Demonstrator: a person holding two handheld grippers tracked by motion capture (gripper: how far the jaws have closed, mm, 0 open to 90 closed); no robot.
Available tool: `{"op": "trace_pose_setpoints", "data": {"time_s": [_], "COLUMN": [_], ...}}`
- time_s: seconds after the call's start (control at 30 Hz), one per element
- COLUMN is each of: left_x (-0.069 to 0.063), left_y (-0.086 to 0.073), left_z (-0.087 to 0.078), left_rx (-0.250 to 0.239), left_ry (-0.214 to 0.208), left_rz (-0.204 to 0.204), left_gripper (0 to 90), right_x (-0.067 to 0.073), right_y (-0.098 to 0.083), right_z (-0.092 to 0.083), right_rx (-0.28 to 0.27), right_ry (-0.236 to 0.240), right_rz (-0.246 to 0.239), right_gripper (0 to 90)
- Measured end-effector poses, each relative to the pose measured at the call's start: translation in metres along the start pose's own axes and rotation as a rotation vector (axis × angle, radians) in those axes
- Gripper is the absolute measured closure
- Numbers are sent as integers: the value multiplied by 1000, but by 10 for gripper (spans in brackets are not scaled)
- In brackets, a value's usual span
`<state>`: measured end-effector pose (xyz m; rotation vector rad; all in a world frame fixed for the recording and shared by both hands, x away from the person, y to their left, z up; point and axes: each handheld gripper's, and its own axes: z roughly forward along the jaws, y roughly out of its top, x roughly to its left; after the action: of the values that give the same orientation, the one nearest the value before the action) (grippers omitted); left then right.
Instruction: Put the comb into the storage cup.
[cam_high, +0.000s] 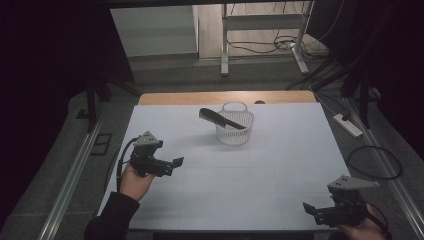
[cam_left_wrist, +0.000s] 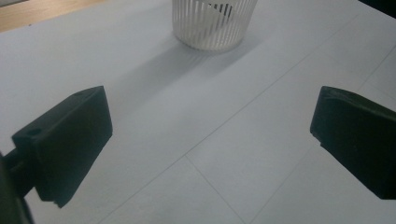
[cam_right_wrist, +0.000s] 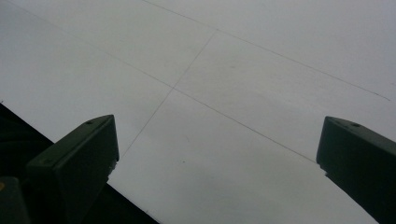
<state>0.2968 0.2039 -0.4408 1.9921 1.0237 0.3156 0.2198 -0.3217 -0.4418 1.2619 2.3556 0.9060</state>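
Hand-held gripper (cam_high: 176, 162) on the left, jaws spread and empty, could tip the basket (cam_high: 234, 128) by snagging the overhanging comb (cam_high: 221, 119).

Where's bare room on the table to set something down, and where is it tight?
Widest free patch: the white table between the left gripper, the right gripper and the basket. The strips left and right of the basket are also bare. It is crowded only at the basket, where the black comb lies across the rim and juts out to the left.
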Motion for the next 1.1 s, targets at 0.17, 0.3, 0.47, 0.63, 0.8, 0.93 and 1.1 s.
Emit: {"op": "trace_pose_setpoints", "data": {"time_s": [0.17, 0.3, 0.47, 0.63, 0.8, 0.93, 1.1], "left_x": [-2, -4, -5, -7, -8, -10, -13], "left_y": [-5, -11, -19, -24, -30, -34, -39], "left_z": [-6, -10, -16, -23, -30, -34, -39], "left_rx": [5, 12, 20, 13, 15, 15, 14], "left_ry": [11, 12, 21, 28, 35, 40, 42], "left_rz": [-1, -9, -12, -21, -26, -27, -30], "left_gripper": [0, 0, 0, 0, 0, 0, 0], "right_x": [0, 0, 0, 1, 1, 1, 1], "right_y": [0, 0, 0, 0, 0, 0, 0], "right_z": [0, 0, 0, 0, 0, 0, 0], "right_rx": [0, -1, -1, -1, -1, -1, -2], "right_ry": [-3, -4, -6, -8, -9, -10, -10], "right_rz": [-1, -1, -2, -2, -1, -2, -1], "right_gripper": [0, 0, 0, 0, 0, 0, 0]}}
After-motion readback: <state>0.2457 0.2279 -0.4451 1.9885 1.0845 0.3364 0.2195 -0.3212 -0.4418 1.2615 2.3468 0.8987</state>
